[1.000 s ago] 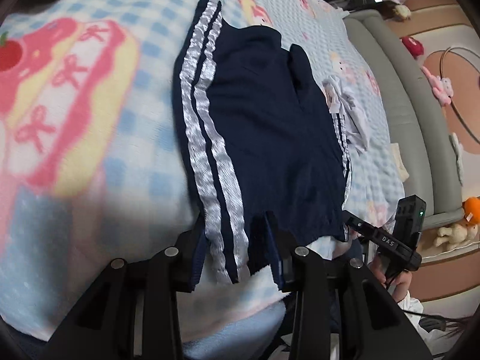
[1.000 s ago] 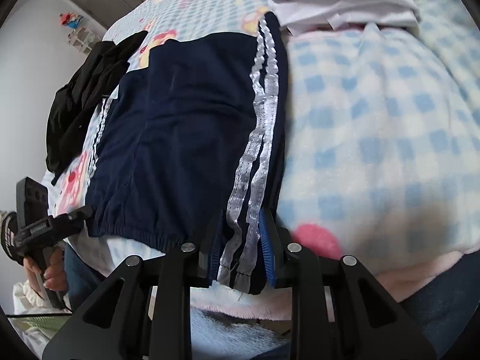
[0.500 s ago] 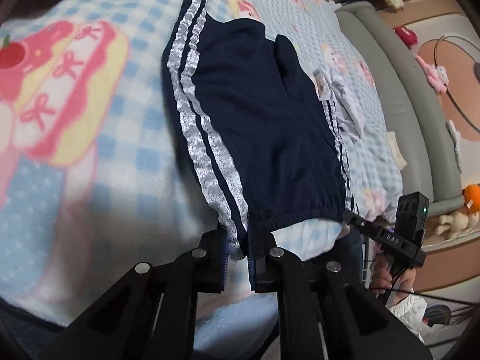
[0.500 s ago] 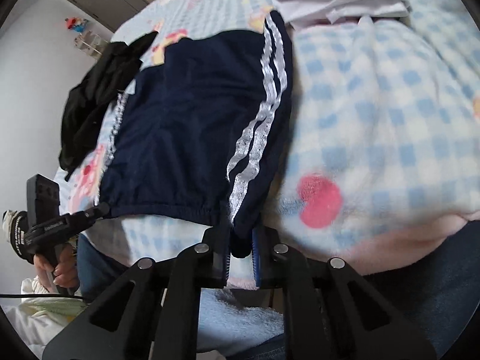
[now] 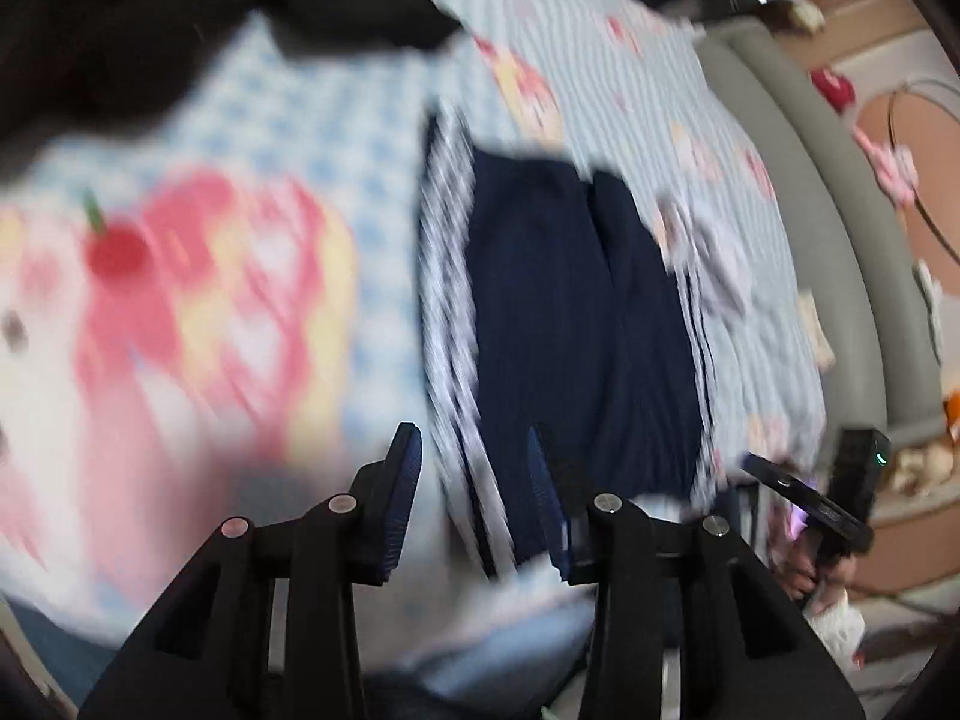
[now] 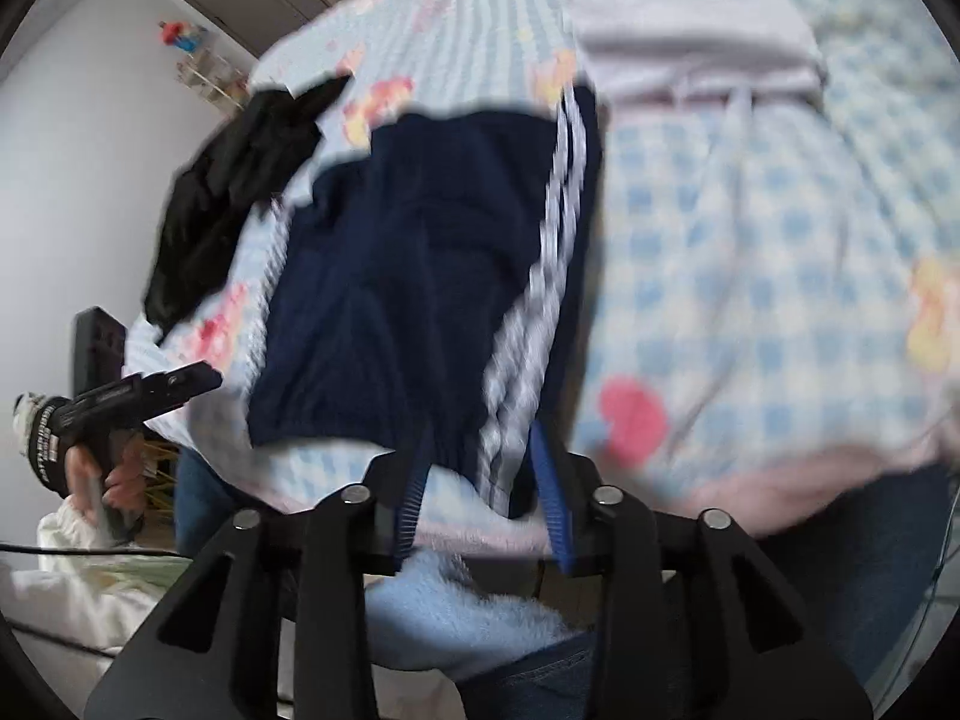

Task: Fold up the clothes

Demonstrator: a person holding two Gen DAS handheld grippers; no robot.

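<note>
My left gripper (image 5: pixel 474 480) stands open astride the striped left side of the navy shorts (image 5: pixel 576 324), which lie flat on the checked blanket (image 5: pixel 336 120); my right gripper (image 6: pixel 480 480) gapes too, straddling the waistband's right corner. I'd pinch both corners evenly. A black garment (image 6: pixel 228 198) crowds the left, a folded white garment (image 6: pixel 690 42) lies beyond, and the bed edge is near.

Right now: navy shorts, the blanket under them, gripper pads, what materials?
Navy shorts: thin synthetic sportswear knit, probably polyester; it drapes limp, with shiny white side stripes and a gathered elastic waistband. Blanket: plush fleece, judging by the fuzzy pile at its near edge; blue-white check print. Pads on the right gripper: blue ribbed rubber or soft plastic, matte; motion blur leaves it open.
</note>
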